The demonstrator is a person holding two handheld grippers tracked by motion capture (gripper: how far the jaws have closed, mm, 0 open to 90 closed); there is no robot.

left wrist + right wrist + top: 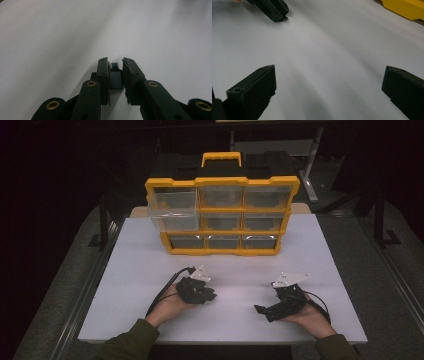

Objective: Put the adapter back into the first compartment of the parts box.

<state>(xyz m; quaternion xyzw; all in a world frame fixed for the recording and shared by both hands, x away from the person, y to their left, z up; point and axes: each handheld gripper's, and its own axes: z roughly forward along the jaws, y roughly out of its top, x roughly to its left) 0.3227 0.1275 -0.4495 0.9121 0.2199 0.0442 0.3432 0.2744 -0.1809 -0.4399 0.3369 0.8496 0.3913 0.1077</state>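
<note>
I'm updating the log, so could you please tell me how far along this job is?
Done: the organizer's top-left drawer is pulled out. In hand: the left gripper is shut on a small dark part. The right gripper is open, with nothing between its jaws. Left, probably: putting the part in the drawer and closing it.

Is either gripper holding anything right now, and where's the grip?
The left gripper pinches a small dark block by its two sides, its metal-tipped end poking out past the jaw tips. The right gripper is open and empty.
</note>
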